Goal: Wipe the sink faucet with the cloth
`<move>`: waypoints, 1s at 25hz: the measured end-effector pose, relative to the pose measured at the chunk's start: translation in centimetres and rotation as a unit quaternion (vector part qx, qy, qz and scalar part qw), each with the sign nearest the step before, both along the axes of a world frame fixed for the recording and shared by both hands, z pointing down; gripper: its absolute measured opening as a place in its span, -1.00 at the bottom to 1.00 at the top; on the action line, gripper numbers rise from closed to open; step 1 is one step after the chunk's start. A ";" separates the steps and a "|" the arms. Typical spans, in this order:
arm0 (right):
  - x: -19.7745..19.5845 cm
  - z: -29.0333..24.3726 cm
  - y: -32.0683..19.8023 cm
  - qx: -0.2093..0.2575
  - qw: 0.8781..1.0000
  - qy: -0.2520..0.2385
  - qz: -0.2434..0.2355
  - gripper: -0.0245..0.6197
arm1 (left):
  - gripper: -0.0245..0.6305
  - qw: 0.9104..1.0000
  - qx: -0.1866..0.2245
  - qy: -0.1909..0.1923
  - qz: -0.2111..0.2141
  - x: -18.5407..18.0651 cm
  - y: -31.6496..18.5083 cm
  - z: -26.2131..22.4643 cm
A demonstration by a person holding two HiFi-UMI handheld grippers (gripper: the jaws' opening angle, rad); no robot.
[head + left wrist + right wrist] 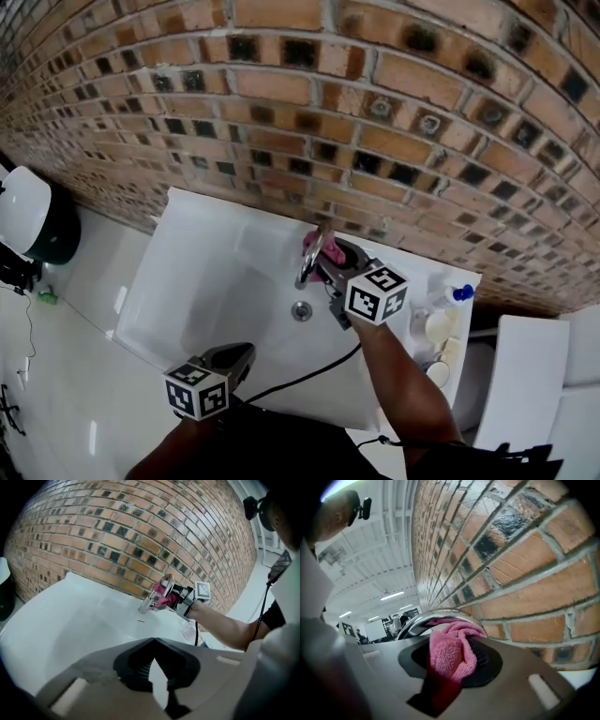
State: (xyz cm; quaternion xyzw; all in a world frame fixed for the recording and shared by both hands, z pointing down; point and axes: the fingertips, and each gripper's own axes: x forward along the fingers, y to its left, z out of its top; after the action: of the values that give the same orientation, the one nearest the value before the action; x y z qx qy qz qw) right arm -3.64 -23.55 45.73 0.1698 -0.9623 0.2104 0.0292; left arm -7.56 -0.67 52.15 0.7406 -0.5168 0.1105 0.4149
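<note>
Currently, right gripper (325,266) clamping cloth (446,657) on faucet (421,620), left gripper (153,642) closed

head: steeply down over sink (202,295) | left: across it toward faucet (145,605) | right: close against faucet

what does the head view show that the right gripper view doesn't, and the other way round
Only the head view: the white sink with its drain, the left gripper at its near edge, and a blue-capped bottle at the right end. Only the right gripper view: ceiling lights of the room behind, and the right gripper with jaws clamped on the pink cloth. Both: that cloth, the chrome faucet and the brick wall.
</note>
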 end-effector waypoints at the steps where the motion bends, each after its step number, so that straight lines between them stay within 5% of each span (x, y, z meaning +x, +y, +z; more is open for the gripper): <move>1: 0.2 -0.2 0.3 0.015 1.000 0.009 -0.010 -0.52 | -0.92 1.000 0.001 -0.002 -0.001 0.4 0.0 -0.1; 6: 0.8 -0.7 1.5 0.144 0.984 0.077 -0.070 -0.52 | -0.92 1.000 0.009 -0.013 -0.006 2.3 -0.2 -0.7; 10: 1.1 -1.1 2.6 0.260 0.946 0.144 -0.129 -0.52 | -0.92 1.000 0.003 -0.024 -0.011 3.3 0.0 -0.4; 17: 0.8 -0.1 5.8 0.371 0.885 0.184 -0.212 -0.53 | -0.92 1.000 -0.002 -0.026 -0.017 4.6 -0.8 -0.3; 25: 1.1 1.4 7.7 0.492 0.801 0.249 -0.233 -0.55 | -0.92 0.999 -0.014 -0.028 -0.017 5.5 -0.7 0.5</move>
State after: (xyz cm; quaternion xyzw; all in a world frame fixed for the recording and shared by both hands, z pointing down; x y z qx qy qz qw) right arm -2.55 -15.84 47.18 -0.0217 -0.9068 -0.3537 0.2284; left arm -2.09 -1.34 52.63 0.7222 -0.5395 0.1316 0.4124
